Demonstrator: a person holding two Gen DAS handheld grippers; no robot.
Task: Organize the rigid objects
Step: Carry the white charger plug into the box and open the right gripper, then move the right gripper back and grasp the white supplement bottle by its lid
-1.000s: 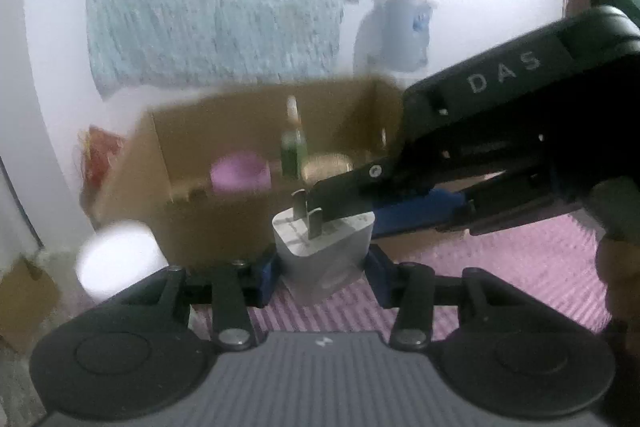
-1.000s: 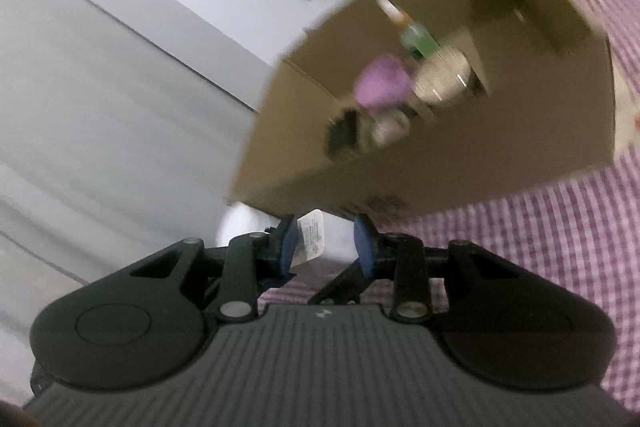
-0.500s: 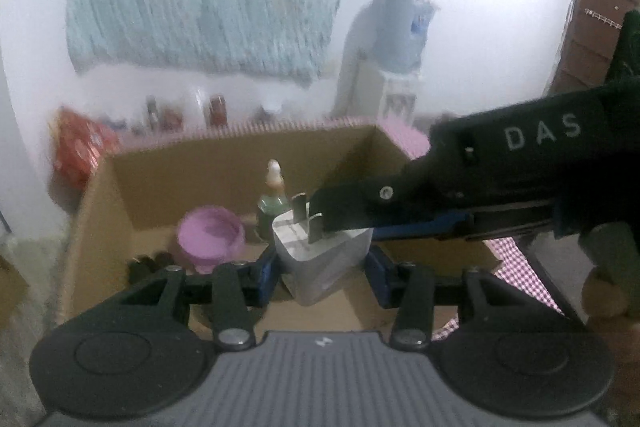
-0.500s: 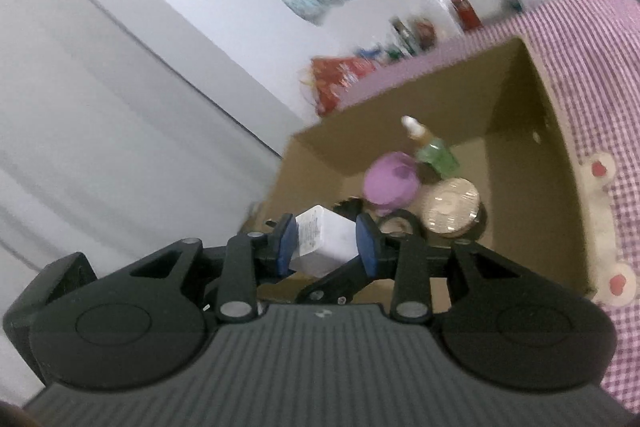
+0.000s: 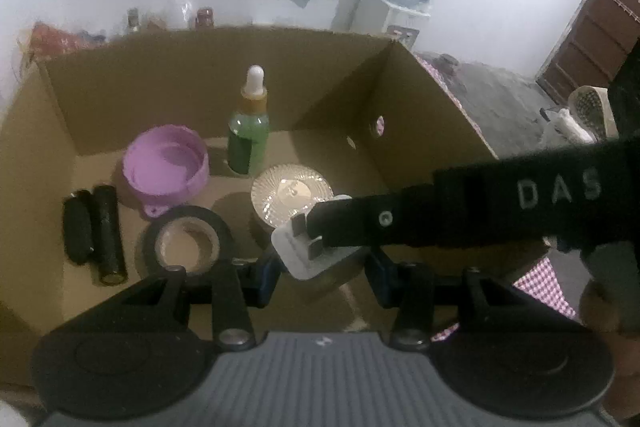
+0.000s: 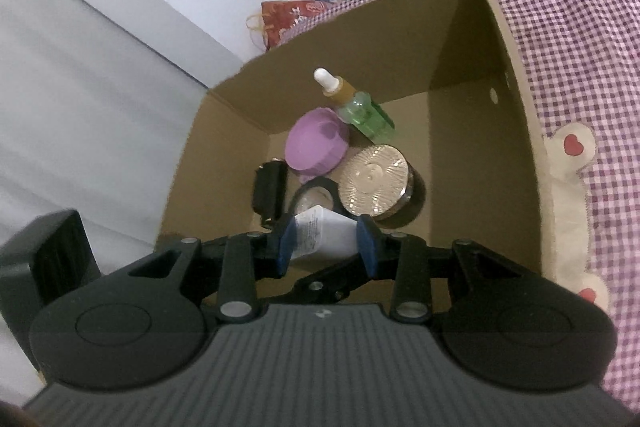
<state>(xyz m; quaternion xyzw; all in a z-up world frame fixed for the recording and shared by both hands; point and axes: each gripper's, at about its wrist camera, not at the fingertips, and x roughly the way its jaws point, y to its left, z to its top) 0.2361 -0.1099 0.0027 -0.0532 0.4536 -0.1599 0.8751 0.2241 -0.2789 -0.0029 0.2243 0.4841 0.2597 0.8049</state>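
Right gripper grasps a white charger above the near end of the cardboard box; left gripper flanks the charger, its grip indeterminate. Far left inside: a green dropper bottle and purple lid.

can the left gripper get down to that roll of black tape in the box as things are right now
Probably not yet. The left gripper is not free: the white plug adapter sits between its fingers, with the right gripper clamped on it too. The black tape roll itself lies uncovered just below.
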